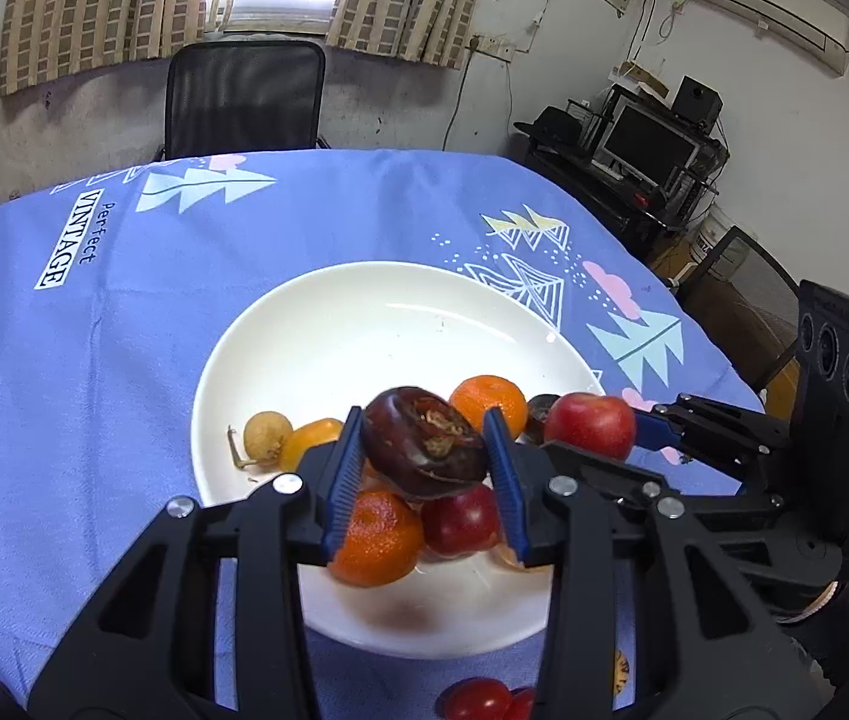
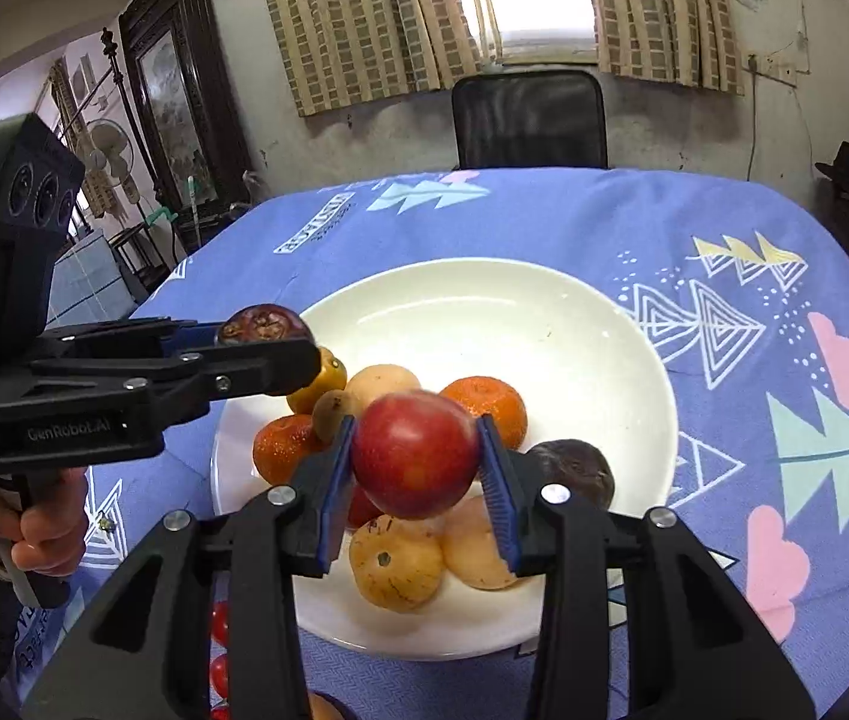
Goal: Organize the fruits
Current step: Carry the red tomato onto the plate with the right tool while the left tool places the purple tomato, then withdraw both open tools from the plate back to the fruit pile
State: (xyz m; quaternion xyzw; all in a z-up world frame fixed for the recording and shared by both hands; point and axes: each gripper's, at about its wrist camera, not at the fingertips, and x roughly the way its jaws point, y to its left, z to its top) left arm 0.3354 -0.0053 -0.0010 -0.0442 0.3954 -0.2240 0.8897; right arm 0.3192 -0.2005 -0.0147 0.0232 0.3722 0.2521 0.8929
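Over the near part of the white plate (image 1: 304, 300), my left gripper (image 1: 424, 420) is shut on a dark purple-brown fruit (image 1: 424, 450). Beside it on the right, my right gripper (image 1: 589, 426) is shut on a red apple (image 1: 589, 423). In the right wrist view the red apple (image 2: 415, 453) sits between the blue pads of the right gripper (image 2: 416, 426), above the plate (image 2: 544, 282). The left gripper (image 2: 265, 330) holds the dark fruit (image 2: 265, 324) at the plate's left rim. Oranges (image 2: 487, 408), tan fruits (image 2: 394, 564) and another dark fruit (image 2: 571, 471) lie on the plate.
The blue printed tablecloth (image 1: 184, 312) covers the table. Small red tomatoes (image 1: 475, 699) lie on the cloth near the front edge. A black chair (image 1: 244, 96) stands behind the table. A hand (image 2: 34, 522) grips the left gripper's handle. The far half of the plate is bare.
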